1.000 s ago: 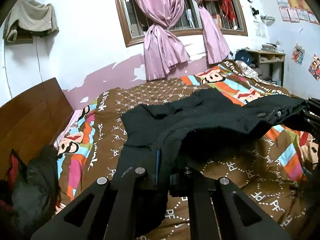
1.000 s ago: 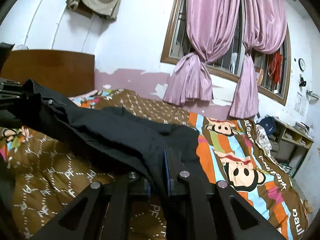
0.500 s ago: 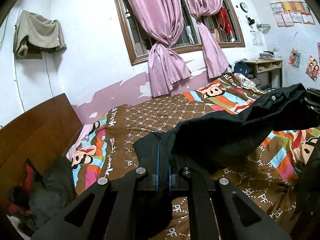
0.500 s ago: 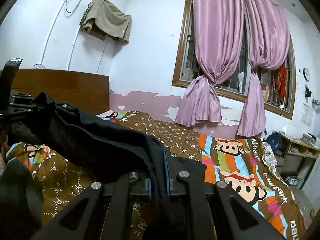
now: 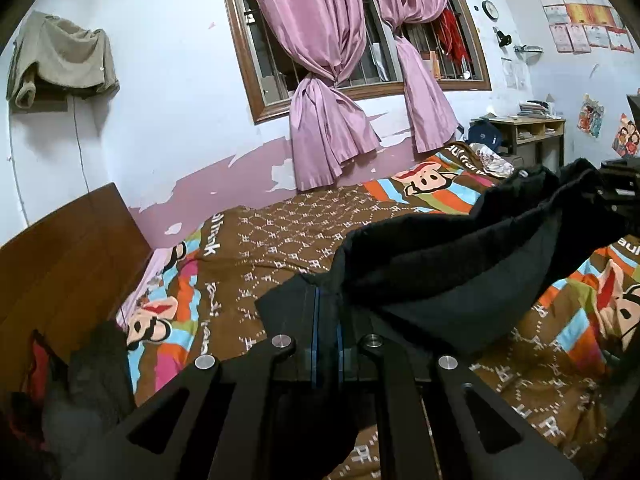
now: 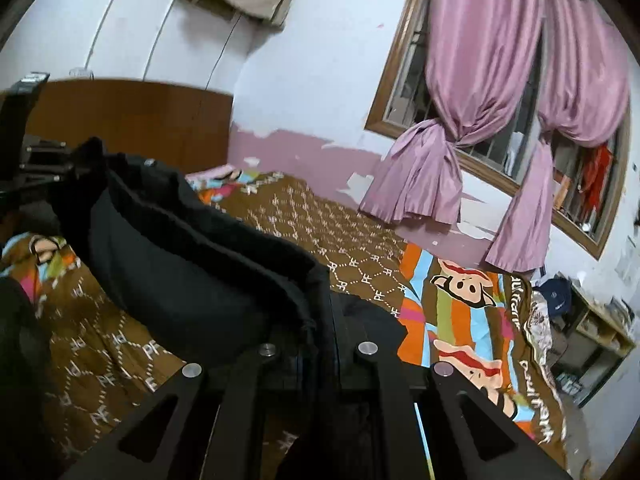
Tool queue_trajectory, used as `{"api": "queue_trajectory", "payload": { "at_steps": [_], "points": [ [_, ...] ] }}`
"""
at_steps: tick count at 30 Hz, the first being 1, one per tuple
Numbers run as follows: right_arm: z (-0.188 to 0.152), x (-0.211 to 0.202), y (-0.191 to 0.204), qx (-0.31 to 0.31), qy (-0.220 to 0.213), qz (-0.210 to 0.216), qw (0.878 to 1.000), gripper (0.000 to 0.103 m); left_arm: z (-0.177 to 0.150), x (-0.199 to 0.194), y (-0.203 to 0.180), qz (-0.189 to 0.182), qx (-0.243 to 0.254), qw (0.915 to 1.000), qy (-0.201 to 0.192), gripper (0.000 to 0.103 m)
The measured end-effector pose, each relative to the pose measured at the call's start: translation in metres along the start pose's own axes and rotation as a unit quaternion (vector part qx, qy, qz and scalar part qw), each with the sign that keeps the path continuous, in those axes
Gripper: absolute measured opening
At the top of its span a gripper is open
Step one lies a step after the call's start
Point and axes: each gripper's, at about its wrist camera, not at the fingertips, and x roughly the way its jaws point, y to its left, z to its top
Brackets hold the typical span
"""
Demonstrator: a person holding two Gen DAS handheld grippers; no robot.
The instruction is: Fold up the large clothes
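Observation:
A large black garment [image 5: 452,276] hangs stretched between my two grippers, lifted off the bed. My left gripper [image 5: 326,312] is shut on one end of it; the cloth runs from there to the right gripper, seen at the right edge [image 5: 618,192]. In the right wrist view my right gripper [image 6: 330,320] is shut on the other end of the garment [image 6: 192,264], which sags toward the left gripper at the far left [image 6: 36,168]. Part of the cloth hangs below, out of sight.
The bed [image 5: 280,240] has a brown and striped cartoon cover. A wooden headboard [image 5: 60,264] stands at its left, with a pile of dark clothes [image 5: 80,392] beside it. Pink curtains [image 5: 332,92] hang at the window. A small desk [image 5: 532,136] stands at the far right.
Both grippers have risen, lifting the black garment off the bed cover. It now hangs in the air between them instead of lying spread out.

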Motion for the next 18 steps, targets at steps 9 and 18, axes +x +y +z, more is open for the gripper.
{"api": "queue_trajectory", "payload": {
  "at_steps": [9, 18],
  "points": [
    [0.038, 0.087, -0.047, 0.020, 0.098, 0.037, 0.994, 0.009, 0.033, 0.069, 0.016, 0.008, -0.006, 0.9998, 0.020, 0.006],
    [0.035, 0.167, -0.060, 0.029, 0.101, 0.018, 0.994, 0.009, 0.043, 0.164, 0.039, 0.015, -0.020, 0.9976, 0.064, 0.006]
  ]
}}
